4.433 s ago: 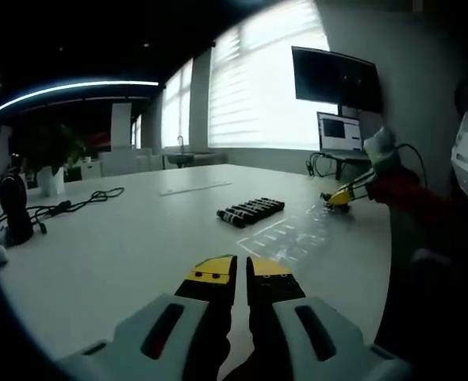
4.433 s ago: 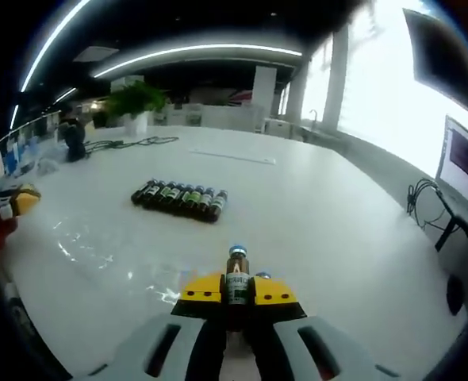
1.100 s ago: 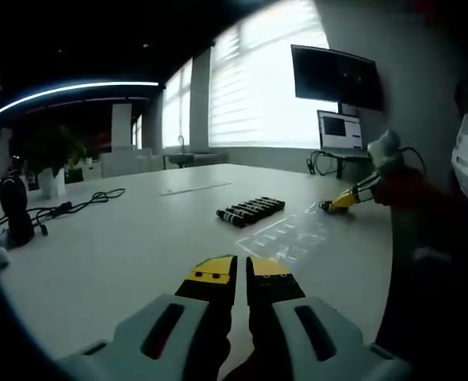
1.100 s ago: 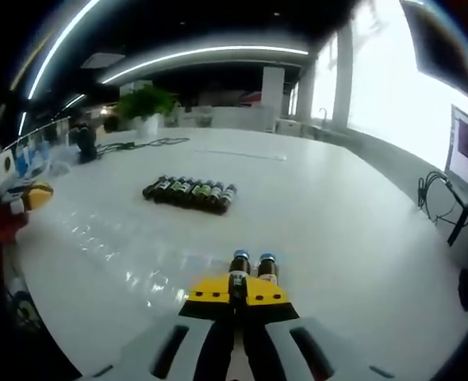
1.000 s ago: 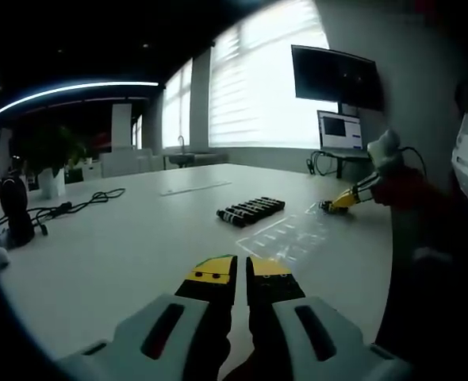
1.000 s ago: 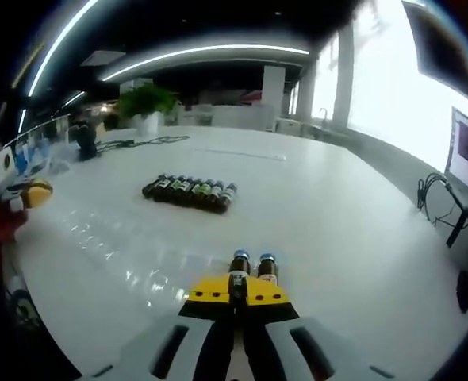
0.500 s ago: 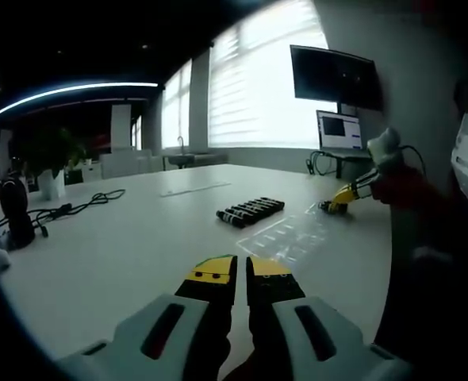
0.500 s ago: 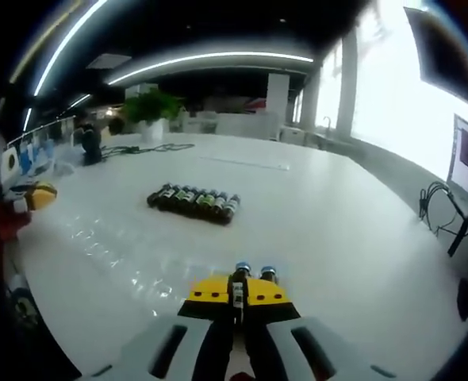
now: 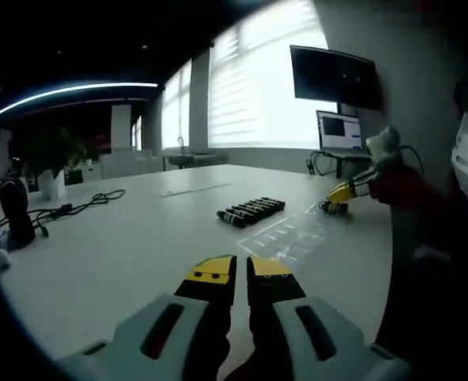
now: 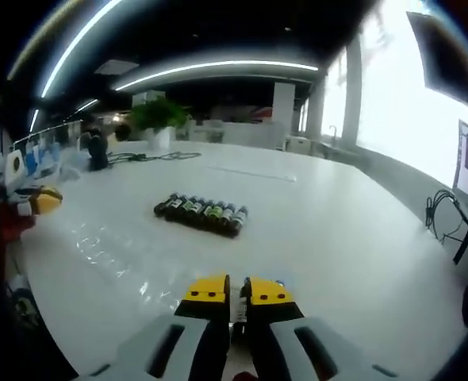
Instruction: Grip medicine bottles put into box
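The right tongs sit slightly parted with a medicine bottle between the jaws; whether they grip it is unclear. The left tongs rest nearly closed and empty. A row of medicine bottles lies farther out on the white tabletop.

Both views look low across the white table, seemingly from adjacent edges, sharing the bottle row.
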The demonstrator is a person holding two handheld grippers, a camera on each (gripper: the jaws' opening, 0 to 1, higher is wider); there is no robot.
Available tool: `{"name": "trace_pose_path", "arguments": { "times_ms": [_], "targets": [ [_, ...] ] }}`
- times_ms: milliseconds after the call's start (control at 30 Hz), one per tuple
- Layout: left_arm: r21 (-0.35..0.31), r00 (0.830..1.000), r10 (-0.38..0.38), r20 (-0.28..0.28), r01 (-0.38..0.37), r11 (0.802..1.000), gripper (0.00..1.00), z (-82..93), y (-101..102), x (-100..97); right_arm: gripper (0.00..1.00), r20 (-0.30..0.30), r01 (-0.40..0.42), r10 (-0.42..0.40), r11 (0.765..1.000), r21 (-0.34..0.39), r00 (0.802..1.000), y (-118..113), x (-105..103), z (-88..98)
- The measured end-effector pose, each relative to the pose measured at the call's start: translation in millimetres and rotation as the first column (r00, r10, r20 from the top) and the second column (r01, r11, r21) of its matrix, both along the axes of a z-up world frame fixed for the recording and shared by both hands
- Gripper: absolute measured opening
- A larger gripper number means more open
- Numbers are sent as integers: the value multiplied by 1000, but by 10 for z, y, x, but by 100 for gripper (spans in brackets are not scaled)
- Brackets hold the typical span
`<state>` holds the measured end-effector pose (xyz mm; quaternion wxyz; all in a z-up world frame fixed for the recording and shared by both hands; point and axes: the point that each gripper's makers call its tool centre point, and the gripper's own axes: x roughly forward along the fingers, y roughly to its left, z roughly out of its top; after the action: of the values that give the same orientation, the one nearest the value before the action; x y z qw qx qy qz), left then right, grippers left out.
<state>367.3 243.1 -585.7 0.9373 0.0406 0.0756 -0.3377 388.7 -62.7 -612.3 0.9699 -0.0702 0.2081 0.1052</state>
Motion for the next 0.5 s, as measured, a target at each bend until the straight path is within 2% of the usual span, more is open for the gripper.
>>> {"name": "trace_pose_path", "arguments": {
  "times_ms": [367, 500],
  "targets": [
    [1, 1000, 2, 2, -2, 1000, 0, -1, 9, 6, 4, 17, -43, 43, 999, -11, 999, 95, 167, 64],
    [5, 1000, -2, 2, 2, 1000, 1, -1, 7, -1, 4, 22, -61, 60, 998, 26, 998, 142, 235, 59]
  ]
}}
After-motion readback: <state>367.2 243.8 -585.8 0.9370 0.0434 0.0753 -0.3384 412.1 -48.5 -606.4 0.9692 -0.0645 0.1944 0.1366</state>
